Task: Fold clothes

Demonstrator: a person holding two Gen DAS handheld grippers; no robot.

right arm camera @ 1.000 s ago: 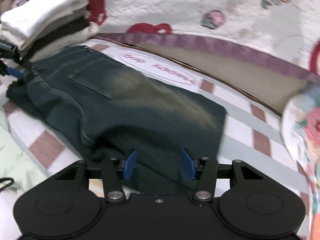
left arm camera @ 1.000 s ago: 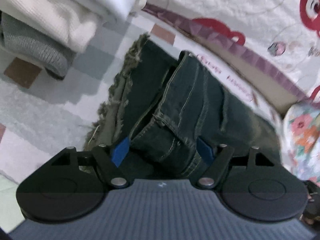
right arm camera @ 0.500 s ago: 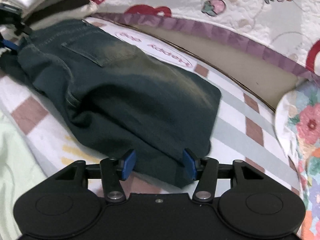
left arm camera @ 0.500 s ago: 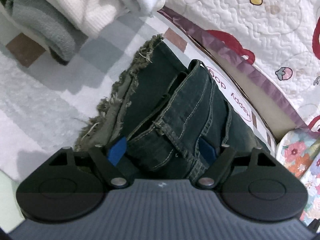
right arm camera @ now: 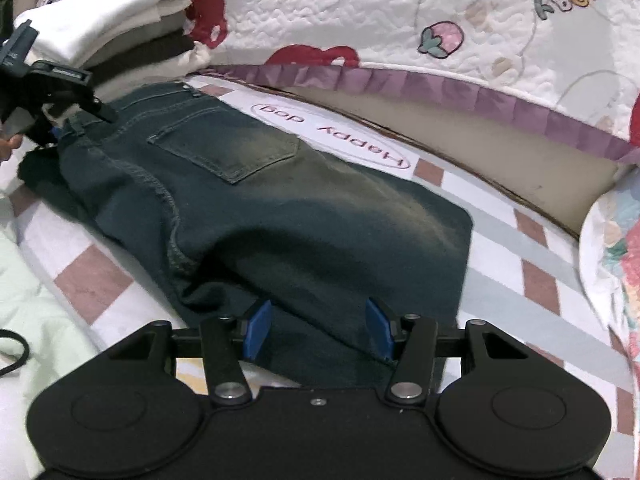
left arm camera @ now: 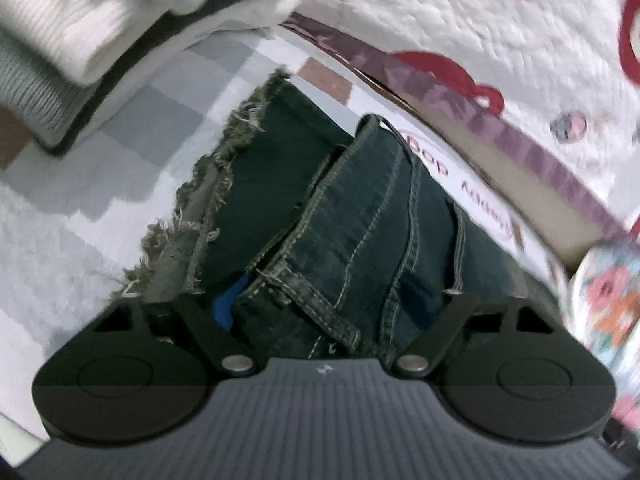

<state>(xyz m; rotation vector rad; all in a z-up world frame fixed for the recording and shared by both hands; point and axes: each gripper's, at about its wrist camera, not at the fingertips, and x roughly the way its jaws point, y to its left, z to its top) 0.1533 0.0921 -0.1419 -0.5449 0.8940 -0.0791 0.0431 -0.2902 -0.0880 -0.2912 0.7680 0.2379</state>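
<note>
Two claws on folded dark denim jeans (right arm camera: 256,200) – left claw (left arm camera: 324,308) just clamped stitched waistband, right claw (right arm camera: 316,330) open.

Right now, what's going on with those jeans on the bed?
A person is folding a pair of dark jeans on a checked bedsheet, using a two-finger tool in each hand. The left gripper has just been closing, and its fingers now pinch the waistband end. The right gripper sits open at the folded edge on the other end, denim lying between its fingers without being squeezed. A stack of folded clothes waits beside the jeans.
</note>
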